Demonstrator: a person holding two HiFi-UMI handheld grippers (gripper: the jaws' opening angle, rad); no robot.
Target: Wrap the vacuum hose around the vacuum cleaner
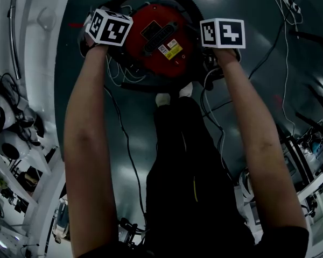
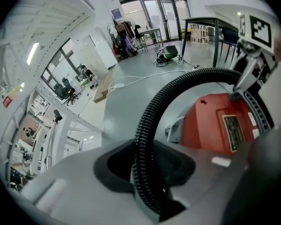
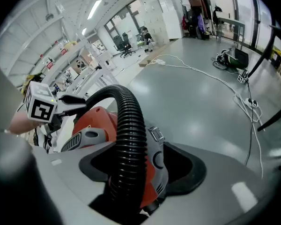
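Floor [image 2: 131,102]: grey and glossy; ceiling lights are reflected in it.
White cable [image 2: 145,77]: laid loosely across the floor, near a flat brown board [image 2: 101,89].
Table [image 2: 203,20]: dark top on black legs, stood near the glass doors [image 2: 164,6].
Clothes rack [image 2: 124,34]: hung with garments, placed beside white lockers [image 2: 100,48].
Power strip [image 3: 250,102]: left on the floor among cables.
Office chairs [image 3: 125,45]: grouped at the far desks.

Head view looks steeply down from above onto the vacuum [image 1: 159,39], at top centre. Each gripper view sits very close, looking along the hose [image 2: 145,144] toward the vacuum from opposite sides. Each shows the other: right gripper [image 2: 239,86] upper right, left gripper [image 3: 77,104] at left.
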